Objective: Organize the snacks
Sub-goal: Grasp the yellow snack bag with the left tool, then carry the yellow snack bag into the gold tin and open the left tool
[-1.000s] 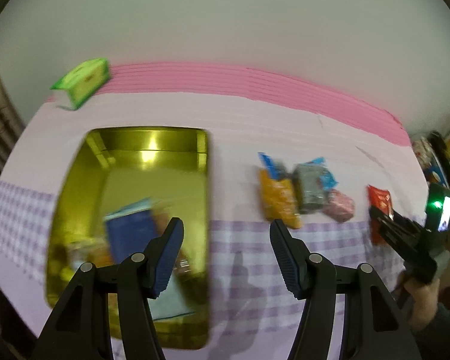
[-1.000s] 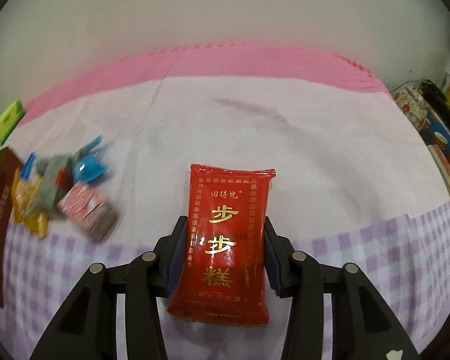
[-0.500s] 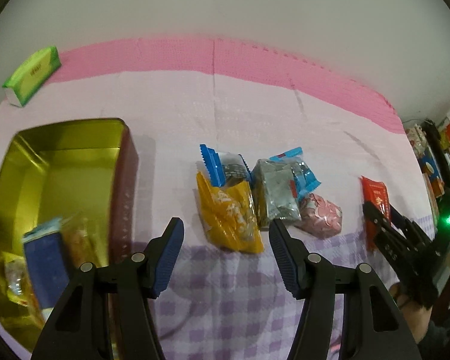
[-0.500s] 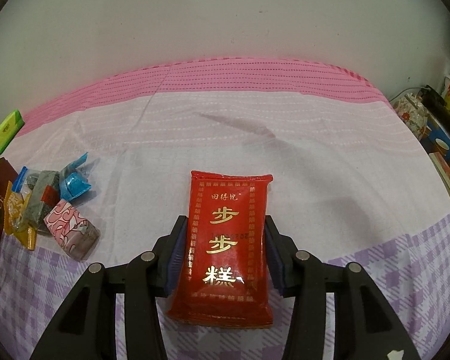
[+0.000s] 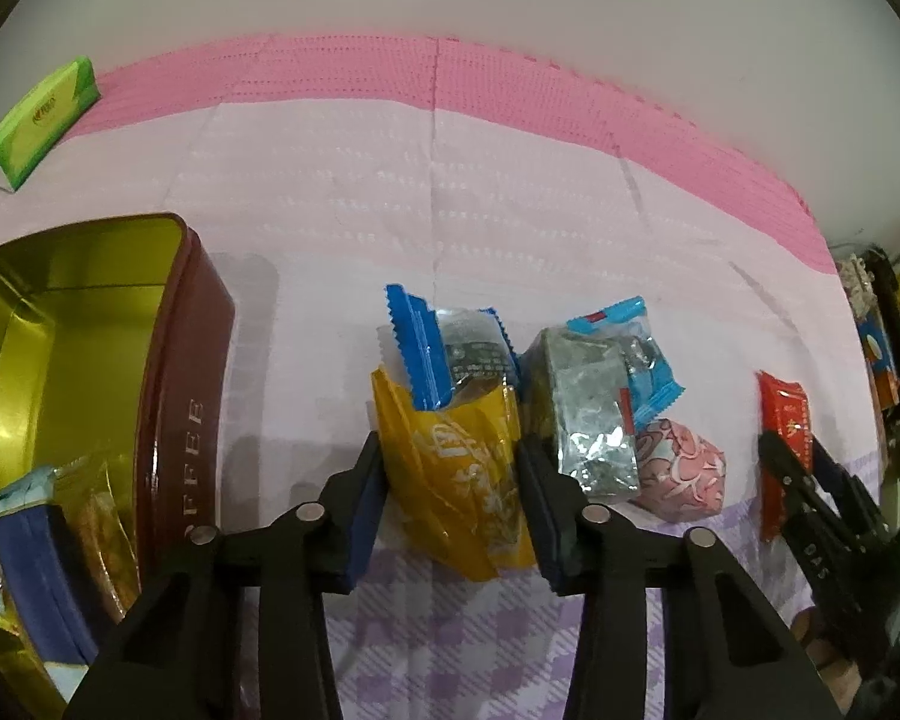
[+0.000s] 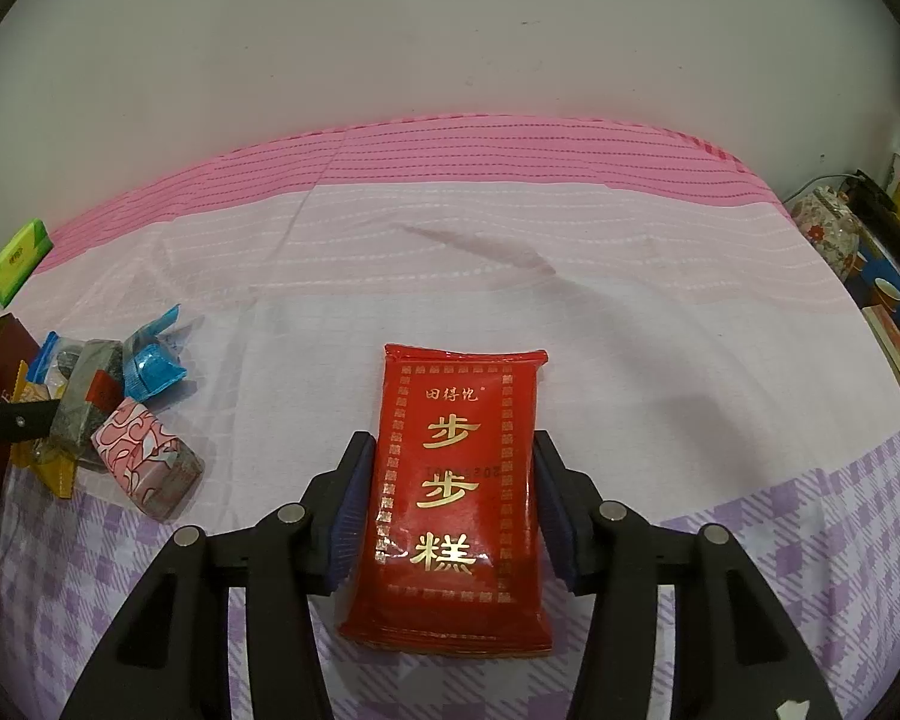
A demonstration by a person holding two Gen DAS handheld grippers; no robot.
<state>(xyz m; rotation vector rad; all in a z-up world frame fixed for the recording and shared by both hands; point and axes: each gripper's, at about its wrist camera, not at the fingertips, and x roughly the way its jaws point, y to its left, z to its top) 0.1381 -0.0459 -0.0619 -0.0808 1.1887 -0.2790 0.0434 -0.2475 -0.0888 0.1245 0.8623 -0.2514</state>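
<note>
Your left gripper (image 5: pixel 453 498) fingers are closing around the yellow snack packet (image 5: pixel 459 480), at 3 o'clock from the open tin (image 5: pixel 174 372). Your right gripper (image 6: pixel 450 504) fingers are opening, the red snack packet (image 6: pixel 459 480) between them, flat on the surface (image 6: pixel 630 324).

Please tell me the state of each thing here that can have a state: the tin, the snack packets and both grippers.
tin: open, no lid on it, some snacks inside.
yellow packet: sealed, lying on the cloth, between the closing jaws of the left gripper.
red packet: sealed, lying flat, between the opening jaws of the right gripper.
pink packet: wrapped, lying free.
silver packet: sealed, lying free.
</note>
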